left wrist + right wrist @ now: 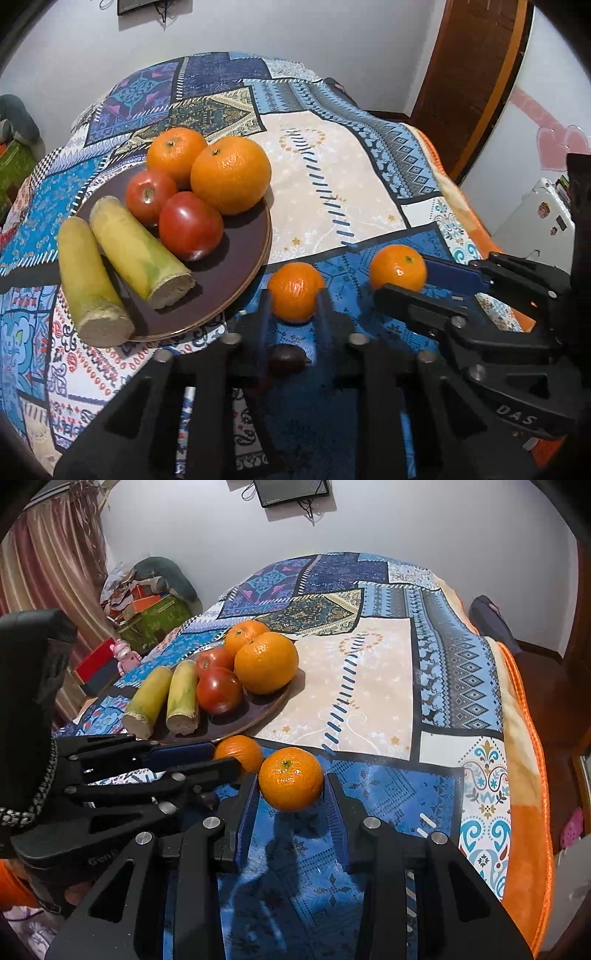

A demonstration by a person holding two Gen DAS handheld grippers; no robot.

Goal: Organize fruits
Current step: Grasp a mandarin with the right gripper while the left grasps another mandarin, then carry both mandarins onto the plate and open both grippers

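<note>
Dark small object [286, 356] behind left tongs [293, 295]; identity unclear.

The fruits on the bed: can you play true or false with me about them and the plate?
1. The plate holds two tomatoes. True: one tomato sits in front of the other.
2. All the oranges are on the plate. False: two small oranges lie on the blanket, one between the jaws of the left gripper and one between those of the right gripper.
3. Two yellow-green stalk pieces lie on the plate's left side. True.
4. The plate is white. False: it is dark brown.
5. The blanket is plain. False: it has a blue patchwork pattern.
</note>
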